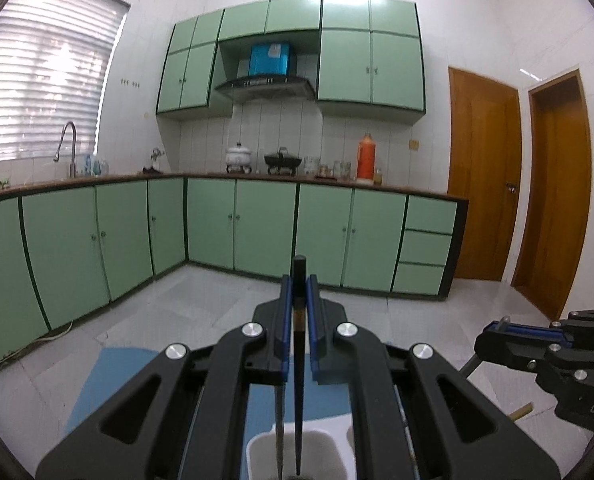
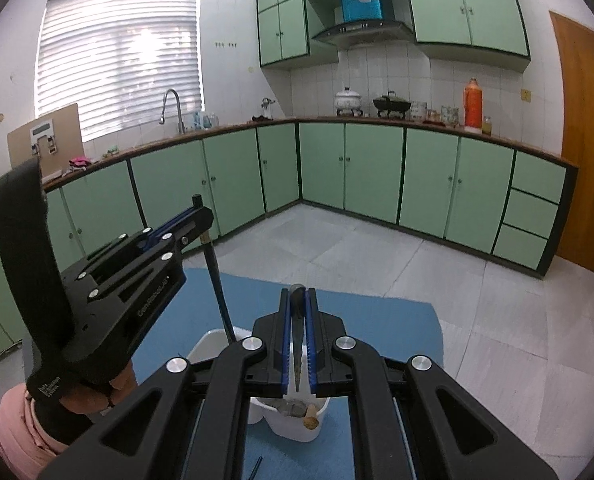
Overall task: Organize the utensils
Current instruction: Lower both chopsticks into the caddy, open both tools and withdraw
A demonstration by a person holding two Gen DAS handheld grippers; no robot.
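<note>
My left gripper (image 1: 299, 280) is shut on a pair of black chopsticks (image 1: 298, 360). Their tips hang into the white utensil holder (image 1: 257, 452) below. In the right wrist view the same left gripper (image 2: 199, 216) holds the chopsticks (image 2: 217, 280) over the holder's left compartment (image 2: 209, 342). My right gripper (image 2: 298, 292) is shut on a slim utensil with a dark top end (image 2: 297, 340), upright above the holder's right compartment (image 2: 297, 432). A wooden-ended piece (image 2: 311, 420) sits in that compartment. The right gripper (image 1: 497, 326) also shows at the right edge of the left wrist view.
The holder stands on a blue mat (image 2: 377, 320) laid on the pale tiled floor (image 2: 497, 340). One dark stick (image 2: 257, 468) lies on the mat near the front. A hand (image 2: 97, 396) with a pink sleeve (image 2: 13, 420) carries the left gripper. Green cabinets (image 2: 377, 168) line the far walls.
</note>
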